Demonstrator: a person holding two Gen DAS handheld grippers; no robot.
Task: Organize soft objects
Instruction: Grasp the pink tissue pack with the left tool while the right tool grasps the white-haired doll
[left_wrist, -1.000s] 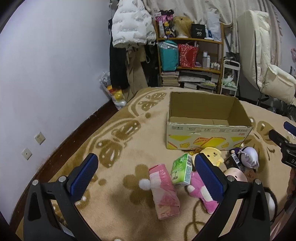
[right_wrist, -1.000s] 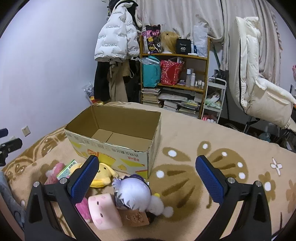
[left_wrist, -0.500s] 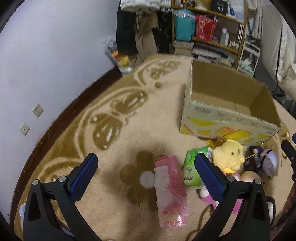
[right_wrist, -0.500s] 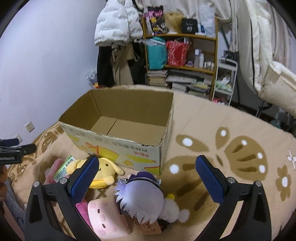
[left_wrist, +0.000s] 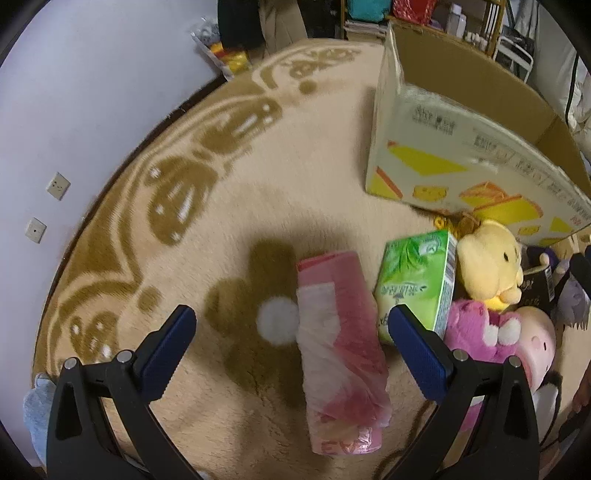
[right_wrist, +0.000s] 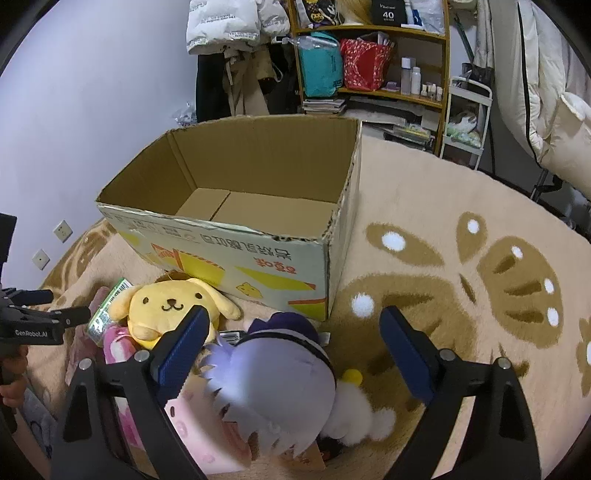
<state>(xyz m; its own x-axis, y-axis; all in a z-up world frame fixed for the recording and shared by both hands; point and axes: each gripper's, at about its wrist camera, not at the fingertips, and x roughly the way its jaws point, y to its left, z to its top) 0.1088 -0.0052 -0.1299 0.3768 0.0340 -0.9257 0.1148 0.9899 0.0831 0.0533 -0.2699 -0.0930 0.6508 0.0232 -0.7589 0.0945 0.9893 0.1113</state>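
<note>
A patterned beige rug (right_wrist: 461, 206) covers the floor, with a large open cardboard box (right_wrist: 258, 173) standing on it. The inside of the box is bare cardboard, so by the look of it nothing has been put away yet and the whole sorting job is left to do.

All the soft things lie in a loose heap on the rug just in front of the box. Largest is a plush doll with pale purple hair (right_wrist: 269, 384), nearest the right tool. Beside it are a pink pillow-like toy with a face (right_wrist: 199, 432), a yellow dog plush (right_wrist: 166, 306) touching the box front, and a magenta plush (left_wrist: 476, 332). A long pink plastic-wrapped pack (left_wrist: 340, 332) lies a little apart, to the left of the heap, with a green tissue pack (left_wrist: 417, 280) leaning next to it.

The left tool (left_wrist: 291, 354) hangs above the pink pack, fingers spread wide apart and holding nothing. The right tool (right_wrist: 293, 350) hangs above the purple-haired doll, also spread wide and empty.
</note>
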